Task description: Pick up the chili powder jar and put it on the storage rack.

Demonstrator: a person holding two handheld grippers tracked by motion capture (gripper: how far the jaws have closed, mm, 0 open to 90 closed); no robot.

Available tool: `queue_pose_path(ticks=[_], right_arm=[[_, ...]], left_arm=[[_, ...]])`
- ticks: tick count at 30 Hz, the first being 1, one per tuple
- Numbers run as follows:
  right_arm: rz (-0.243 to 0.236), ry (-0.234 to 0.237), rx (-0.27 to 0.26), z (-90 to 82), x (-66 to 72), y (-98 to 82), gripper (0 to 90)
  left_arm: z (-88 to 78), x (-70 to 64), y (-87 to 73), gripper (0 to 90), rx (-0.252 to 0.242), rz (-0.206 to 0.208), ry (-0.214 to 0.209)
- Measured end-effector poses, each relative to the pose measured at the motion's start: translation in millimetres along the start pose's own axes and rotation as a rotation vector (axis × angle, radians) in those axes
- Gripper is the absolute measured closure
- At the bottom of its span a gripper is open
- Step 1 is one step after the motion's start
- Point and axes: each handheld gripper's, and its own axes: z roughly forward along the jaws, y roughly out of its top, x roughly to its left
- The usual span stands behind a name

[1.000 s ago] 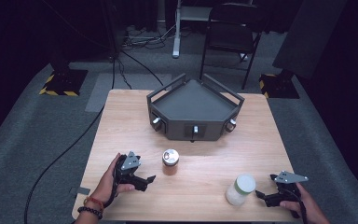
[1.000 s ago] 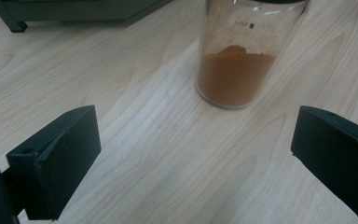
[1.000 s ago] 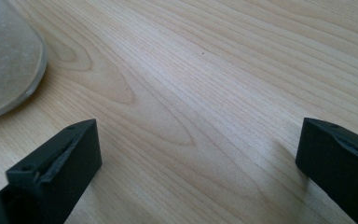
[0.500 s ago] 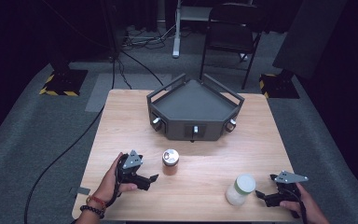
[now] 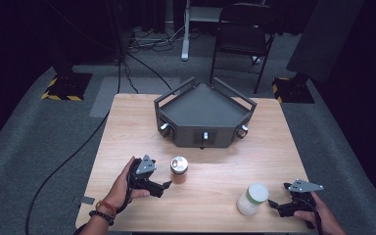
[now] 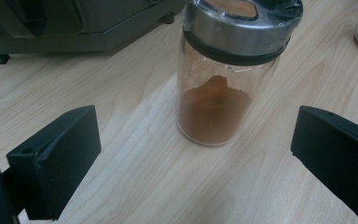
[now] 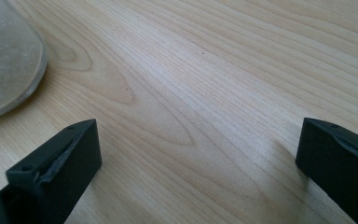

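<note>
Our left gripper (image 6: 196, 154) gapes wide, spice jar (image 6: 223, 74) upright just ahead between the jaws, untouched. Right gripper (image 7: 198, 163) released, white-lidded jar (image 5: 251, 199) beside it.

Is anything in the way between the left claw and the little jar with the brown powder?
No. The left claw is open and aimed at the spice jar, which stands upright just ahead of it. Between them there is bare table. The jaws aren't touching the jar.
</note>
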Motion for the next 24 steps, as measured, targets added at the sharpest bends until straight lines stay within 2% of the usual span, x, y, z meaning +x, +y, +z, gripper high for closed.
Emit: queue_pose_path(ticks=[7, 15, 24], right_arm=[[0.000, 0.000, 0.000, 0.0, 0.0, 0.0, 0.0], [0.000, 0.000, 0.000, 0.0, 0.0, 0.0, 0.0], [0.001, -0.001, 0.000, 0.0, 0.2, 0.0, 0.0]], left_arm=[[5.1, 0.6, 7.0, 1.3, 0.026, 0.031, -0.021], [8.7, 3.2, 8.7, 1.3, 0.019, 0.011, -0.036], [19.3, 2.9, 13.7, 1.3, 0.017, 0.012, -0.052]])
